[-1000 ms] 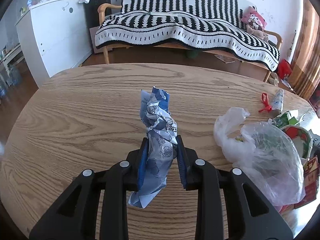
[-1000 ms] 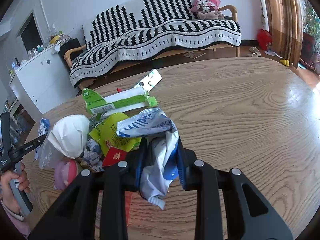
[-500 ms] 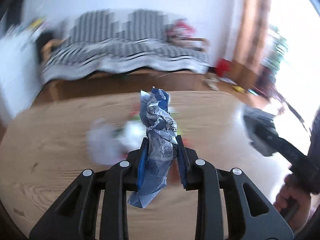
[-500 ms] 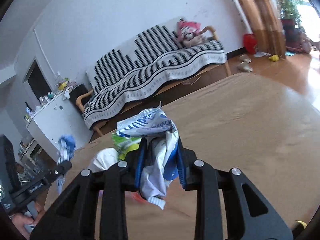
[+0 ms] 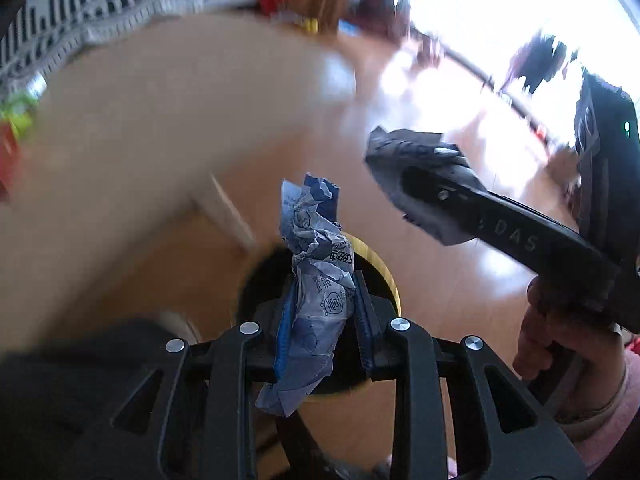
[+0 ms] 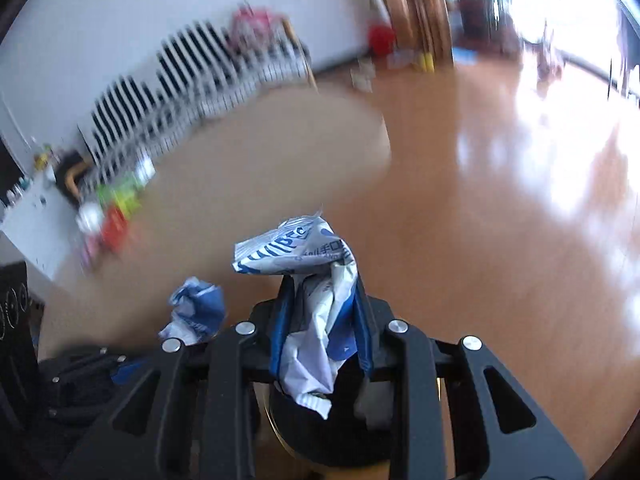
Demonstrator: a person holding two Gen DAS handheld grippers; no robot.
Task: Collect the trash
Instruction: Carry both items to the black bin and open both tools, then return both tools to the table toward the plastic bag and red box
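Observation:
My left gripper (image 5: 325, 312) is shut on a crumpled blue and silver wrapper (image 5: 318, 264), held over a yellow-rimmed bin with a black liner (image 5: 382, 268) on the floor. My right gripper (image 6: 322, 320) is shut on a crumpled white and blue wrapper (image 6: 316, 292), above the same dark bin (image 6: 320, 436). The right gripper shows in the left wrist view (image 5: 416, 184) to the right. The left gripper's wrapper shows in the right wrist view (image 6: 196, 312) at lower left.
The round wooden table (image 5: 160, 128) lies to the left, with blurred remaining trash (image 6: 112, 208) at its far side. A striped sofa (image 6: 192, 76) stands behind. Shiny wood floor (image 6: 500, 200) spreads to the right. The person's hand (image 5: 560, 344) holds the right gripper.
Both grippers have swung right, off the table and down toward the floor bin, each still holding its wrapper. The view is motion-blurred.

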